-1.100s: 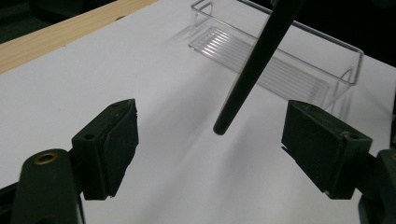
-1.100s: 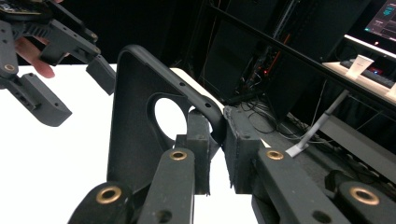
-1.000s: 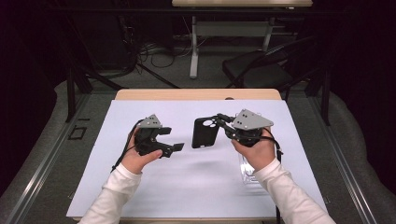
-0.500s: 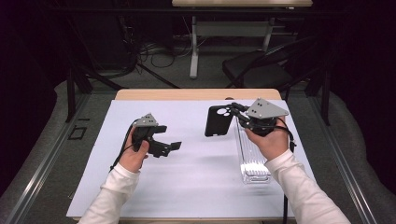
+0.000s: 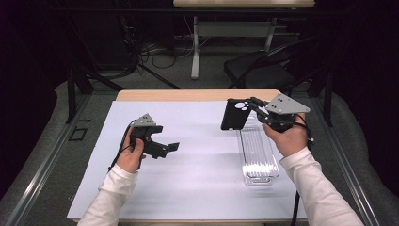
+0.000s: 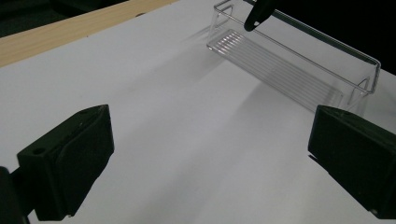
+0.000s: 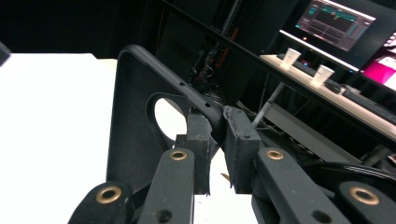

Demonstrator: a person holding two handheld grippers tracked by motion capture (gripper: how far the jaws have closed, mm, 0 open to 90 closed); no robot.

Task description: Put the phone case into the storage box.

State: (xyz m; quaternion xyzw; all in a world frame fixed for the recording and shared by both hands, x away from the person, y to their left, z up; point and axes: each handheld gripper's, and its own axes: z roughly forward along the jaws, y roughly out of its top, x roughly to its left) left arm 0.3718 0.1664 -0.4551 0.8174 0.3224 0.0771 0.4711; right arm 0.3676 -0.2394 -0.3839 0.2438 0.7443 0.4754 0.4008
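At the upper right of the high view, the black rubbery phone case with a round camera cut-out [image 5: 235, 114] hangs upright in the right gripper [image 5: 256, 112], whose jaws pinch its edge tightly. Over the last second it has been carried from mid-frame to just above the far end of the clear ribbed plastic tray [image 5: 258, 154], so placing it in that tray looks like the next step, though the case's height over the rim is hard to judge. The left gripper [image 5: 171, 147] rests at centre left on the white-covered surface [image 5: 197, 179]; its jaws have just been opening, now wide with nothing between them.
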